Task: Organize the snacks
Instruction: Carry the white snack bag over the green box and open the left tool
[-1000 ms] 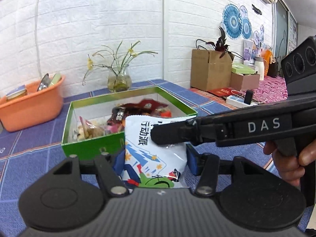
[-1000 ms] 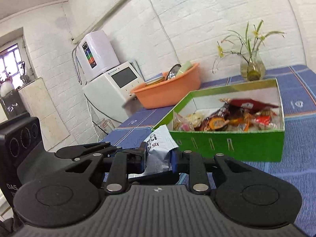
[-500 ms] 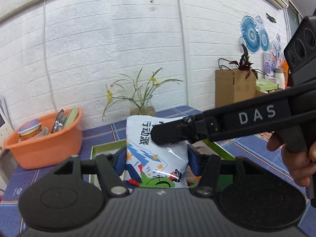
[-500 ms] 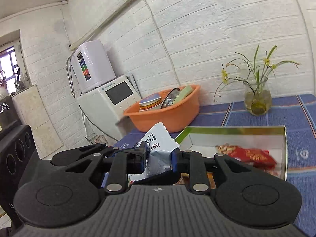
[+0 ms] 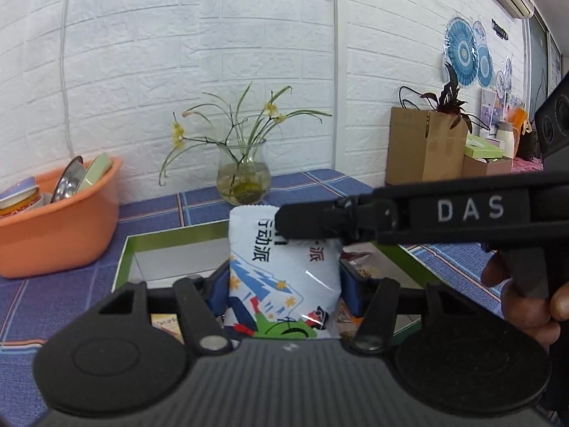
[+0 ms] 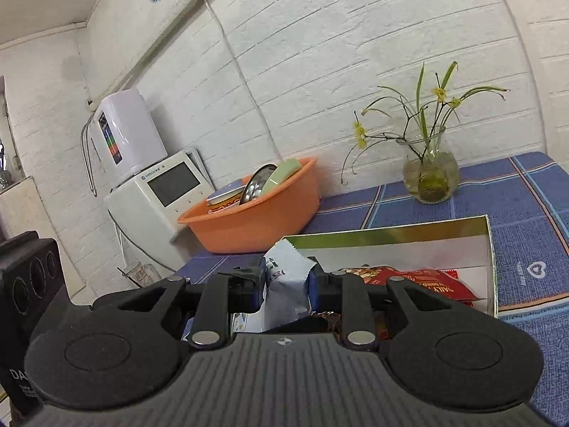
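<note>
Pads of the right gripper (image 6: 286, 286) pinched the packet (image 5: 284, 277) near its top, jaws partly closed; the left gripper (image 5: 284, 284) flanked its lower sides, jaws partly apart, the grip probably being handed over. Packet hung above the green box (image 5: 170, 238), likely to drop in beside the red bag (image 6: 419, 281).

snack packet (image 5: 284, 277): white, black lettering, blue, red and green cartoon print
box (image 5: 170, 240): green rim, silvery inside
basin (image 5: 60, 227): orange
worktop (image 6: 526, 192): blue cloth, pale and red check lines
red pack (image 6: 419, 281): red, gold lettering
wall (image 5: 213, 53): white brick pattern
</note>
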Available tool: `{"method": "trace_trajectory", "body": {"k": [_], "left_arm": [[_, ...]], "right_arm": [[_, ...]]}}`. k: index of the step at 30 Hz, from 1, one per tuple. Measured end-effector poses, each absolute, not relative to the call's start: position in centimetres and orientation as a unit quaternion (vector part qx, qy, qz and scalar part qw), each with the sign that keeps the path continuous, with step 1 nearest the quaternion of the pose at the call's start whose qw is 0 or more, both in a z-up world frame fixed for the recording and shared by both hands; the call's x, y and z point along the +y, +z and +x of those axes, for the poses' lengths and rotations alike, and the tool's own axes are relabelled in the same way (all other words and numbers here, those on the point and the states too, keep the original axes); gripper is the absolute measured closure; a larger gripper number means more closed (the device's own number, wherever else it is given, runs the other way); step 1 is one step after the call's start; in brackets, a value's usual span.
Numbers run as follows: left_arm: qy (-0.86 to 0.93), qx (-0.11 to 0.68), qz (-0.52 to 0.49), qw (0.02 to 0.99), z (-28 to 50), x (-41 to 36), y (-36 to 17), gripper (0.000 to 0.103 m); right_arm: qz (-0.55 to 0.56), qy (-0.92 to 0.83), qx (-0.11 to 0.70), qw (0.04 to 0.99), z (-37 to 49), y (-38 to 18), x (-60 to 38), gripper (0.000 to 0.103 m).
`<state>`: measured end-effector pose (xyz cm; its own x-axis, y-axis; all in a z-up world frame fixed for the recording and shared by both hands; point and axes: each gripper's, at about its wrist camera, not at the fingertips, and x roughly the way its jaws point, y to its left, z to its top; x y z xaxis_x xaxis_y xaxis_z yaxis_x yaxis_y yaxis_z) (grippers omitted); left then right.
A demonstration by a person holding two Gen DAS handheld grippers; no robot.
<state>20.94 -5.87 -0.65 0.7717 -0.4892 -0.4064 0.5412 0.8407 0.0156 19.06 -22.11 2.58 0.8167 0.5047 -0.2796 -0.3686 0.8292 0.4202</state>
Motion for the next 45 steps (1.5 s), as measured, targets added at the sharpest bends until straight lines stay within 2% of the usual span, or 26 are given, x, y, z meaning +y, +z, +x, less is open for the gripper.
{"method": "trace_trajectory", "body": {"k": [6,12,14,16,18,19,25,30,34,39,45], "left_arm": [[-0.268,0.199,0.072,0.940,21.3,-5.8,-0.9,0.043],[-0.247,0.207,0.071,0.944,22.5,-5.9,-2.1,0.036],[-0.236,0.206,0.069,0.947,22.8,-5.8,-2.4,0.032],[-0.227,0.212,0.064,0.948,23.2,-5.6,-2.7,0.030],[-0.225,0.222,0.053,0.947,23.6,-5.1,-2.6,0.030],[-0.222,0.223,0.047,0.948,23.8,-4.7,-2.4,0.029],[-0.189,0.202,0.072,0.958,22.4,-2.0,-0.8,0.023],[-0.174,0.198,0.117,0.957,20.7,-1.2,-1.0,0.019],[-0.195,0.221,0.122,0.948,22.0,-2.4,-2.4,0.003],[-0.182,0.217,0.200,0.938,24.8,-6.2,-3.9,0.000],[-0.243,0.234,0.120,0.933,27.2,-6.7,-1.6,0.000]], "right_arm": [[0.160,0.238,0.185,0.940,19.1,2.4,-21.6,0.058],[0.171,0.221,0.188,0.942,20.0,1.0,-21.7,0.055],[0.174,0.207,0.178,0.946,19.9,0.7,-22.0,0.050],[0.176,0.190,0.167,0.951,19.8,0.7,-22.2,0.027],[0.179,0.177,0.166,0.953,19.7,1.0,-22.5,0.011],[0.183,0.176,0.161,0.954,19.6,1.3,-22.7,0.009],[0.190,0.187,0.135,0.954,18.6,2.7,-23.5,0.003],[0.192,0.190,0.135,0.953,18.4,3.0,-23.3,0.003],[0.207,0.190,0.140,0.949,18.3,3.3,-23.1,0.003],[0.198,0.192,0.111,0.955,17.1,4.3,-23.5,0.003],[0.192,0.182,0.084,0.961,16.5,5.1,-24.2,0.003]]}}
